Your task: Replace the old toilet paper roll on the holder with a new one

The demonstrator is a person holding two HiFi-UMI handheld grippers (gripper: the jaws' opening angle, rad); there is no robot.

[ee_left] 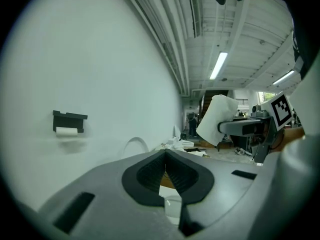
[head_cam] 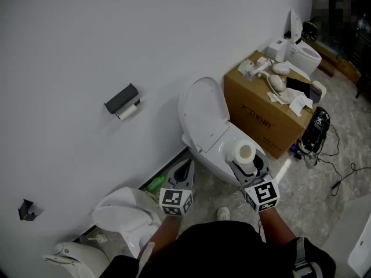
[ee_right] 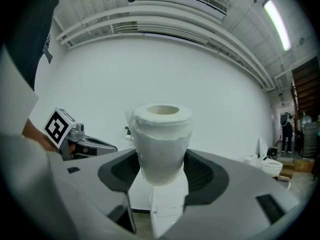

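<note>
A black holder (head_cam: 121, 99) hangs on the white wall with a thin old roll (head_cam: 128, 111) under it; both show far left in the left gripper view, holder (ee_left: 69, 119) above old roll (ee_left: 66, 131). My right gripper (head_cam: 248, 162) is shut on a full white new roll (head_cam: 244, 153), held upright with its core hole up, over a toilet. That new roll (ee_right: 160, 141) fills the right gripper (ee_right: 161, 170) between both pads. My left gripper (head_cam: 184, 174) is shut and holds nothing, its jaws (ee_left: 165, 157) pressed together. Both grippers are well short of the holder.
A white toilet (head_cam: 204, 117) with raised lid stands against the wall below my right gripper. A cardboard box (head_cam: 261, 114) with white parts on top sits to its right, black cables (head_cam: 317, 131) beside it. Another toilet (head_cam: 123, 218) and a green bottle (head_cam: 155, 183) are lower left.
</note>
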